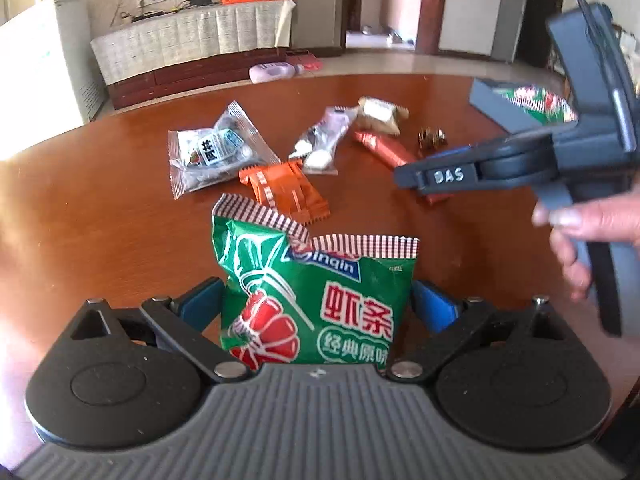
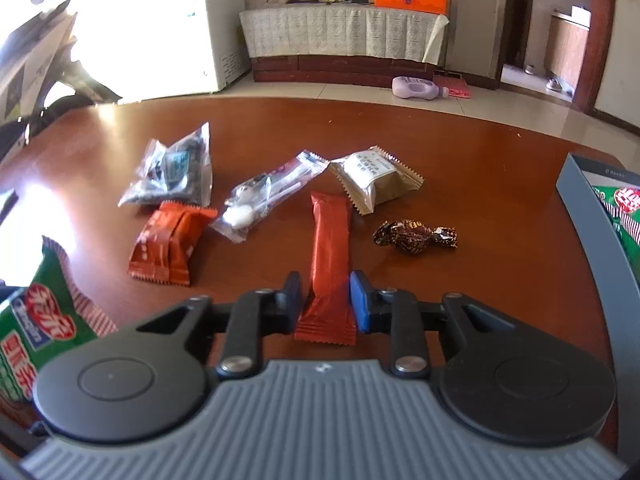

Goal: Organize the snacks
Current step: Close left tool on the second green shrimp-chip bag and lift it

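Note:
My left gripper [image 1: 316, 300] is shut on a green shrimp-stick bag [image 1: 316, 292], held upright above the brown table [image 1: 100, 208]; the bag also shows at the left edge of the right wrist view [image 2: 44, 320]. My right gripper [image 2: 325, 300] has its jaws on both sides of a long red snack bar [image 2: 330, 256] that lies on the table, touching or nearly touching its near end; I cannot tell if it grips. In the left wrist view the right gripper [image 1: 404, 180] hovers over that bar [image 1: 384, 150].
Loose snacks lie mid-table: a clear packet [image 2: 172, 172], an orange packet [image 2: 168, 246], a clear lollipop sleeve [image 2: 268, 192], a beige packet [image 2: 376, 178], a dark wrapped candy [image 2: 414, 234]. A grey box [image 2: 592, 224] at the right holds green bags.

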Tool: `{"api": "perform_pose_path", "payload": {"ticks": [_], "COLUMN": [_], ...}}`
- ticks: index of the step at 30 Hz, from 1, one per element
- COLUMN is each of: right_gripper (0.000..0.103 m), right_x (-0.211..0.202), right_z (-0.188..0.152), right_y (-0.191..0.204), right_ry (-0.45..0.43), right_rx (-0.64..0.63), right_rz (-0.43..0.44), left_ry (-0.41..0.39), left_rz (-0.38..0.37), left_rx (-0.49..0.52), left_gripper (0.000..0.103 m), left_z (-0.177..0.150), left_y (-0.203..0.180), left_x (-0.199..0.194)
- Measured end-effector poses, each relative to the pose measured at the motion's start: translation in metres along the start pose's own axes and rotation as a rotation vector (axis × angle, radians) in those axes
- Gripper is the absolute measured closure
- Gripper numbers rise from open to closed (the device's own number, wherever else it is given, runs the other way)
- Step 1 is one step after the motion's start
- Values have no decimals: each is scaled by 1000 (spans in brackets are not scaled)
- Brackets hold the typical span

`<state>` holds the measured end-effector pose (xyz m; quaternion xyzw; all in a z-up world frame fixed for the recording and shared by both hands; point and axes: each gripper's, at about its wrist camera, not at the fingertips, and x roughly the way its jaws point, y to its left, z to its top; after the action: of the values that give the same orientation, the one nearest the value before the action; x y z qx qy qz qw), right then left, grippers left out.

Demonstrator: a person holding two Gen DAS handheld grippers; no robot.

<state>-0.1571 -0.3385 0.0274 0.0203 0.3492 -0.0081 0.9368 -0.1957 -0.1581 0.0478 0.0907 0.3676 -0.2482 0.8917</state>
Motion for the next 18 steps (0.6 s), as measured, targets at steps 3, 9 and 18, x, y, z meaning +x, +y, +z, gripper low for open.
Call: {"api": "perform_pose_path", "payload": {"ticks": [3,9,18], "right_gripper": [54,63,80], "right_x": [6,14,5], "right_z": [0,4,2], "right_y": [3,6,-2], "right_ry": [2,-6,27], "right_rx": [0,-23,-6], "right_rz": [3,-2,9], "left_ry": [4,27,3], "left_rz": [13,17,61], "left_rx": [9,-10,25], "left_gripper": [3,19,30], "left_z": [-1,-6,-5], "left_y": [0,11,5], "left_x": [2,4,3]}}
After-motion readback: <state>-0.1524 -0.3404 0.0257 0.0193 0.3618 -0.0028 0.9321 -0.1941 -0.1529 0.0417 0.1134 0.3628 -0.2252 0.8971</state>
